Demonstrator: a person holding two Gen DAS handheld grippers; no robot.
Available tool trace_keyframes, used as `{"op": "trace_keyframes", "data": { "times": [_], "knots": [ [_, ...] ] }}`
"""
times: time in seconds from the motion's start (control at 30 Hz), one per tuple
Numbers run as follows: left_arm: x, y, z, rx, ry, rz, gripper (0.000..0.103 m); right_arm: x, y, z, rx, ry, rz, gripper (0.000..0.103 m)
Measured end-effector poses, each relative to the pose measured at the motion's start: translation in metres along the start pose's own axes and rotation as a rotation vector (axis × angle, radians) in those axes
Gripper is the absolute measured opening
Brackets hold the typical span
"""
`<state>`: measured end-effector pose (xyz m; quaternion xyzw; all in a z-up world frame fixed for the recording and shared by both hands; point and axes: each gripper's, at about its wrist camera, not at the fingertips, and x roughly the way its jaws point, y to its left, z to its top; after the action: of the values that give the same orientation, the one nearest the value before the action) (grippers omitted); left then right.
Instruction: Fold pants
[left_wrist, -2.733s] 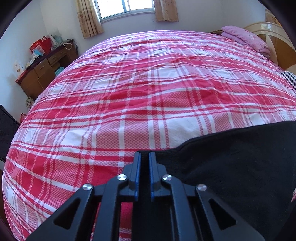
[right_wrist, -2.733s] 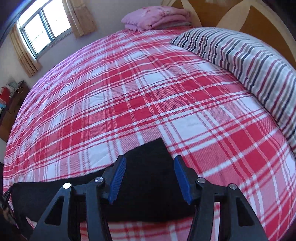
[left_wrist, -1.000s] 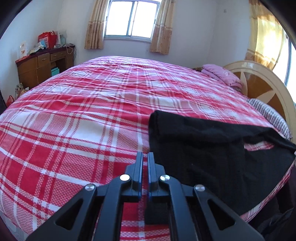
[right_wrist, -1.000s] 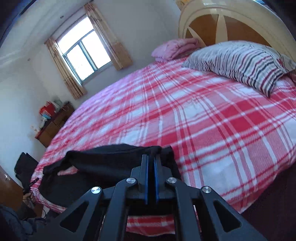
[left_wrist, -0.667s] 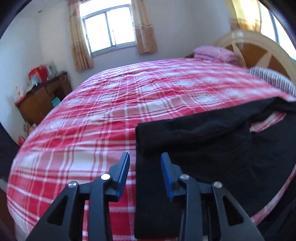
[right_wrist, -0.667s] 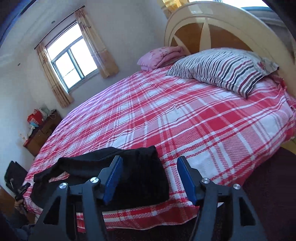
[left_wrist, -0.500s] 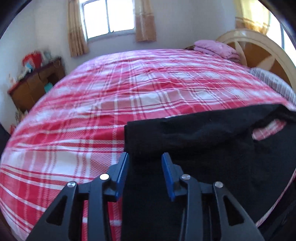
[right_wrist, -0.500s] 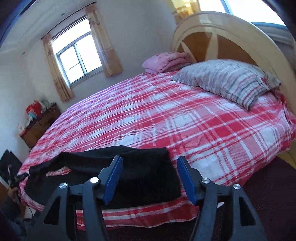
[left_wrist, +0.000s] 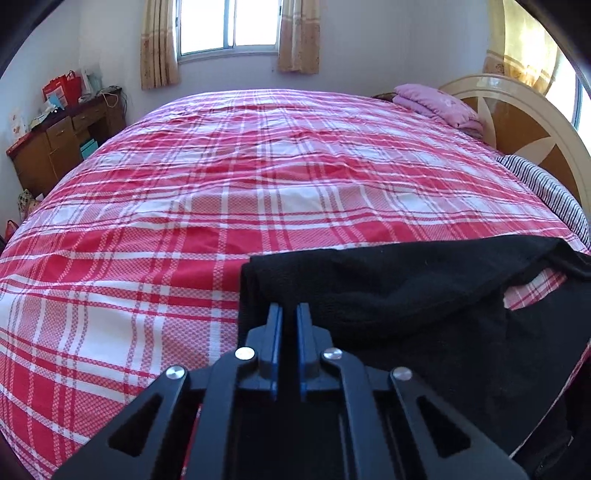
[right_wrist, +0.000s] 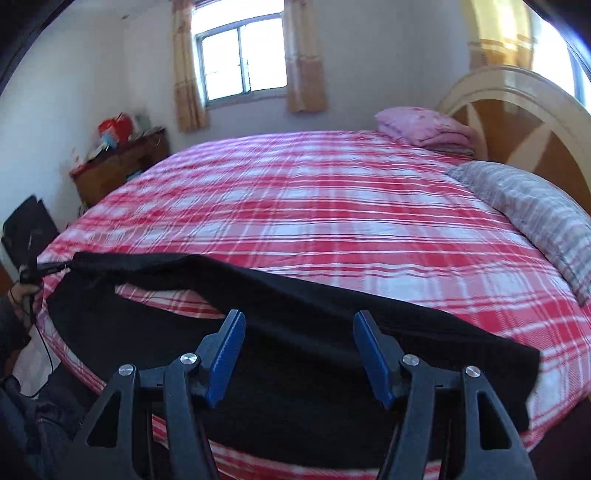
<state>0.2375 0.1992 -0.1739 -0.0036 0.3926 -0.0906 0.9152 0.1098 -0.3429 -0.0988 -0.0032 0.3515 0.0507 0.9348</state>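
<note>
Black pants (left_wrist: 388, 288) lie along the near edge of the bed with the red plaid sheet (left_wrist: 258, 184). They are partly folded, and a patch of sheet shows through a gap. My left gripper (left_wrist: 289, 308) is shut on the pants' left end, with black cloth between its blue pads. In the right wrist view the pants (right_wrist: 332, 369) run from far left to lower right. My right gripper (right_wrist: 298, 317) hovers open over their middle, and its pads touch nothing. At the far left of that view a hand (right_wrist: 20, 295) holds the other gripper at the pants' corner.
A striped pillow (right_wrist: 532, 210) and a folded pink blanket (right_wrist: 424, 127) lie by the round headboard (right_wrist: 517, 110) on the right. A wooden desk (left_wrist: 62, 140) with clutter stands by the left wall. A black chair (right_wrist: 26, 229) sits near the bed's left corner.
My left gripper opened, moved onto the pants' left end and shut on it. My right gripper let go of the pants, opened and swung left along their near edge.
</note>
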Motion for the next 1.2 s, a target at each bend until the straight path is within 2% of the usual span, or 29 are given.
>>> {"op": "trace_keyframes", "data": {
  "times": [0.1, 0.3, 0.53, 0.57, 0.63, 0.8, 1.03, 1.2],
  "knots": [
    [-0.010, 0.003, 0.003, -0.016, -0.020, -0.023, 0.008, 0.027, 0.031, 0.015, -0.059, 0.019, 0.046, 0.063],
    [-0.026, 0.002, 0.005, -0.012, -0.043, -0.062, 0.008, 0.086, 0.077, 0.038, -0.211, 0.086, 0.064, 0.063],
    [-0.022, 0.006, 0.005, -0.024, -0.030, -0.080, 0.008, 0.146, 0.097, 0.047, -0.341, 0.169, -0.003, 0.063],
    [-0.022, 0.007, 0.005, -0.030, -0.029, -0.085, 0.008, 0.150, 0.096, 0.046, -0.350, 0.171, -0.016, 0.060],
    [-0.023, 0.008, 0.007, -0.032, -0.032, -0.089, 0.008, 0.155, 0.094, 0.048, -0.350, 0.193, -0.014, 0.006],
    [-0.035, 0.012, 0.010, -0.050, -0.046, -0.117, 0.008, 0.135, 0.104, 0.039, -0.375, 0.187, 0.006, 0.003],
    [-0.068, 0.021, 0.005, -0.085, -0.089, -0.170, 0.008, 0.070, 0.117, 0.023, -0.390, 0.102, -0.001, 0.003],
    [-0.088, 0.029, -0.014, -0.095, -0.089, -0.179, 0.008, 0.044, 0.132, -0.003, -0.455, 0.118, 0.010, 0.003]
  ]
}}
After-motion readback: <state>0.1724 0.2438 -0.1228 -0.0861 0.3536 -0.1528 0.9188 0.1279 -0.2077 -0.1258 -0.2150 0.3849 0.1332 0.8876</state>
